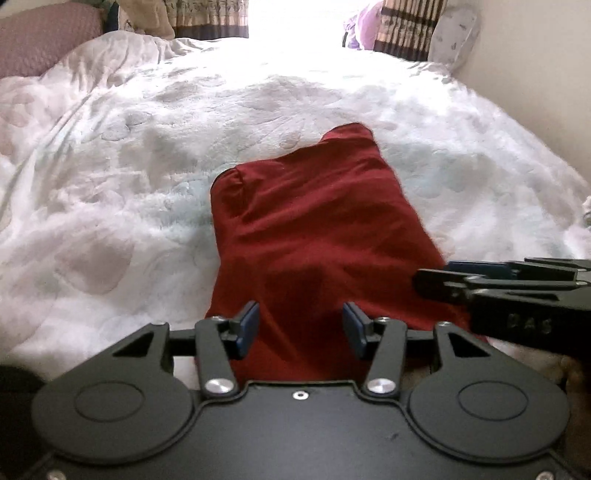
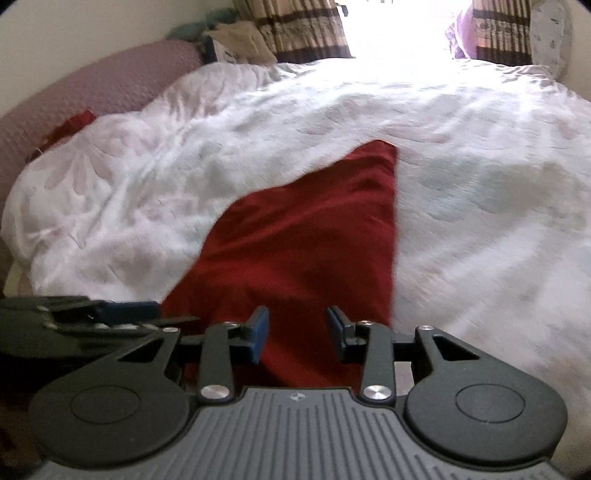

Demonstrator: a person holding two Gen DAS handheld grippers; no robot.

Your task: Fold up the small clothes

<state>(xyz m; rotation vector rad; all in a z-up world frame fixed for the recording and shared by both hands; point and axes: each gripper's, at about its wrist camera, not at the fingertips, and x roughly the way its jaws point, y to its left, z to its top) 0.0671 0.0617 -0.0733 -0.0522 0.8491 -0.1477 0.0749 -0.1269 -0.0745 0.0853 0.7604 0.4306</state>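
Note:
A dark red garment (image 1: 314, 229) lies folded flat on the white bedspread (image 1: 129, 166), its near edge under both grippers. My left gripper (image 1: 300, 328) hovers open over the garment's near edge, nothing between its blue pads. From the right the other gripper (image 1: 480, 277) reaches in at the garment's near right corner. In the right wrist view the red garment (image 2: 314, 240) runs away from me, and my right gripper (image 2: 297, 334) is open above its near end. The left gripper (image 2: 110, 312) shows at the left edge there.
A mauve pillow (image 1: 44, 40) lies at the bed's far left, with a bit of red cloth (image 2: 74, 123) beside it. Striped curtains (image 2: 306, 29) flank a bright window at the back. A pale wall (image 1: 535, 74) borders the bed on the right.

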